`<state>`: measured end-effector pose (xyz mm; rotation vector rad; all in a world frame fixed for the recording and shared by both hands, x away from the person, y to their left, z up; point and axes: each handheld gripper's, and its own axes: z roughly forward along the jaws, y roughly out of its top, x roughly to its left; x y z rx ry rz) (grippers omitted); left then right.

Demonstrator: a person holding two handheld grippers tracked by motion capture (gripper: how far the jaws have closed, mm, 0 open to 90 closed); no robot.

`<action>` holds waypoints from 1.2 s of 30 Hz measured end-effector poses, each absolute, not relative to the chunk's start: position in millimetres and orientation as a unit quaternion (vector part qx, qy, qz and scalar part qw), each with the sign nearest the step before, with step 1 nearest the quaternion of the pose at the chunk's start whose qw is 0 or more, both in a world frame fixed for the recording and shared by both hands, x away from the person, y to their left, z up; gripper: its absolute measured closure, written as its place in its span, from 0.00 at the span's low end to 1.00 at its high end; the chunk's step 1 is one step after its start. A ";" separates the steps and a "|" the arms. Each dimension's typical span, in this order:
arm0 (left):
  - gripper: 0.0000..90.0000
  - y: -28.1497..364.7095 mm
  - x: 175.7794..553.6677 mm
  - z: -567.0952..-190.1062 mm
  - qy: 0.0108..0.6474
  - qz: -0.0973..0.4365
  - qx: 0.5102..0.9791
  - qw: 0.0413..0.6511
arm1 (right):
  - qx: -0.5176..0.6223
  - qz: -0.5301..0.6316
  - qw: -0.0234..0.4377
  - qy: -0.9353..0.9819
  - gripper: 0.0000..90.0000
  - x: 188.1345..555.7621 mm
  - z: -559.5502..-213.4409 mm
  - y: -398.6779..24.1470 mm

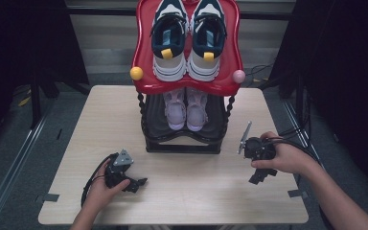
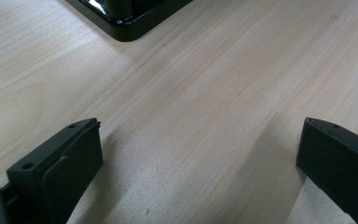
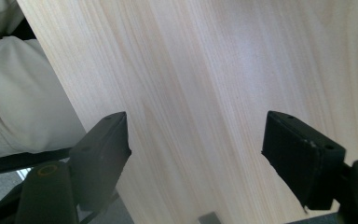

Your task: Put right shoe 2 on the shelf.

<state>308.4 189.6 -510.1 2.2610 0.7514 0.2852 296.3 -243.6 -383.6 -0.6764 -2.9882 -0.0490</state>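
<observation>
two-tier shoe rack with red plastic top shelf and black base (image 1: 187, 79) stands at the far middle of the pale wooden desk (image 1: 182, 191). left hand-held gripper (image 1: 136, 183) rests near the rack's front left corner, jaws spread, nothing between. right hand-held gripper (image 1: 261, 176) sits front right of the rack, jaws spread over bare wood.

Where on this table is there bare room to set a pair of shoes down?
Bare wood runs across the table between the left gripper and right gripper, in front of the shoe rack. The rack's left flank is also free. Both shelves are full: sneakers above, pink shoes below.
</observation>
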 end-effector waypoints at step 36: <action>0.00 190.0 308.6 -509.8 0.289 0.109 0.880 0.359 | -0.254 -0.072 0.022 -0.964 0.25 285.9 -437.8 -260.8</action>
